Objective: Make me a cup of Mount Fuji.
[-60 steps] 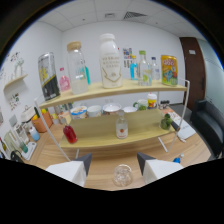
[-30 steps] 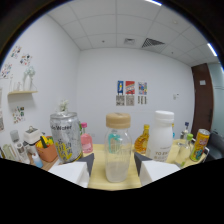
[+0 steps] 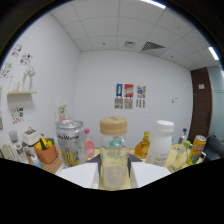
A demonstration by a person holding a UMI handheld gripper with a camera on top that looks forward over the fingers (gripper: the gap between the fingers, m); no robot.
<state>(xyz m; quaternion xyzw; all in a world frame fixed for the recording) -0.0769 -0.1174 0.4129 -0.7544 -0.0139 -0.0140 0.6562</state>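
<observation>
Item: gripper (image 3: 114, 172), fingers sitting narrow on either side of the clear bottle (image 3: 114, 157) with tan cap; whether both pads are pressing is unclear. Bottle standing upright on the top shelf, silver can (image 3: 70, 143) beside it, white bottle (image 3: 161, 143) beyond. Advice: centring, squeezing evenly, lifting straight, avoiding neighbours.

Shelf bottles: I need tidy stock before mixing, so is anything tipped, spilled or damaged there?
Nothing stands out. The clear bottle with the tan cap stands upright between the fingers, the silver can and the white bottle stand upright beside it, and no spill shows.
</observation>
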